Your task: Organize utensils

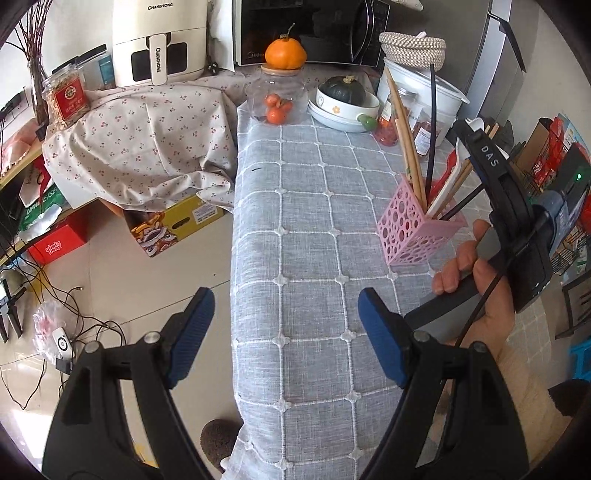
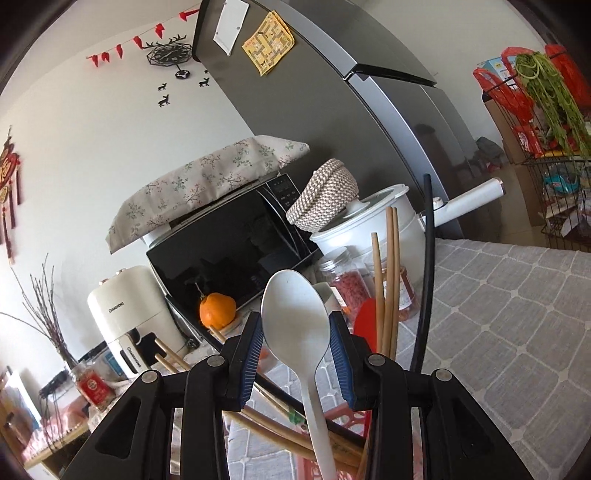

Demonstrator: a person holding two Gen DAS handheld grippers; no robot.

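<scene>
A pink perforated utensil holder stands on the grey checked tablecloth, near its right side. It holds wooden chopsticks, a black handle and a red utensil. My right gripper hovers just over the holder. A white spoon stands between its blue pads, which lie against the edges of the spoon's bowl. The spoon's handle runs down among the chopsticks. My left gripper is open and holds nothing, above the table's near left edge.
At the back of the table are a glass jar with an orange gourd on its lid, stacked bowls with a dark squash, a white pot, spice jars and a microwave. Boxes and cables lie on the floor to the left.
</scene>
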